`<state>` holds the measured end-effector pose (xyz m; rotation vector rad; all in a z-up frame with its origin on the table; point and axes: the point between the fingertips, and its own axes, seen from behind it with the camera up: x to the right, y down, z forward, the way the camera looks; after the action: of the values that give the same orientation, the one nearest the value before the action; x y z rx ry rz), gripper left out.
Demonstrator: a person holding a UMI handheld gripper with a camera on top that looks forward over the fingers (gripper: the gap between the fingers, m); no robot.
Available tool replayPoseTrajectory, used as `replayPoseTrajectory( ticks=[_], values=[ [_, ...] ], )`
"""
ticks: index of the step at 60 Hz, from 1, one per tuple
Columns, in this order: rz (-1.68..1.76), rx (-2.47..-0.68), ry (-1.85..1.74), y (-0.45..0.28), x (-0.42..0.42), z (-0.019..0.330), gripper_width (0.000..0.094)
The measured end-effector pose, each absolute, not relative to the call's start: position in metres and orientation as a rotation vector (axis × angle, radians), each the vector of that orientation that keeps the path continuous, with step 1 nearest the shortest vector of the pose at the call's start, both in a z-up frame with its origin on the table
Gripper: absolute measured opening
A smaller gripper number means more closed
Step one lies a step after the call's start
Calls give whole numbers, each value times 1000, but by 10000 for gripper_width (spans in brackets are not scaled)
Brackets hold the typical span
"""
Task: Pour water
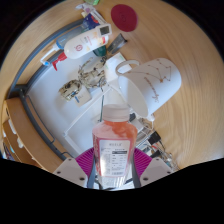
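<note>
My gripper (113,168) is shut on a clear plastic bottle (114,140) with a white cap, a white label and pink liquid inside. The bottle stands upright between the magenta pads (84,158), which press on both of its sides. Beyond the bottle, on the white tabletop (60,125), stands a white kettle-like jug (147,80) with a handle and an open top.
Small white items (85,80) lie to the left of the jug. A white bottle with a red label (85,42) lies farther back near the table's dark rim. A red round disc (123,15) lies on the wooden floor beyond.
</note>
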<state>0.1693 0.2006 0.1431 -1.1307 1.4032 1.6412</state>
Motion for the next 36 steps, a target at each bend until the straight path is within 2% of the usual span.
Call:
replayPoseTrajectory(
  ticks=[16, 20, 29, 32, 36],
  values=[
    [1666, -1142, 1383, 201, 164, 139, 542],
    [1624, -1231, 1350, 200, 155, 139, 540],
    [1156, -1580, 832, 193, 132, 171, 544],
    [916, -1626, 609, 194, 140, 192, 542],
    [643, -1601, 405, 190, 158, 230, 545]
  ],
)
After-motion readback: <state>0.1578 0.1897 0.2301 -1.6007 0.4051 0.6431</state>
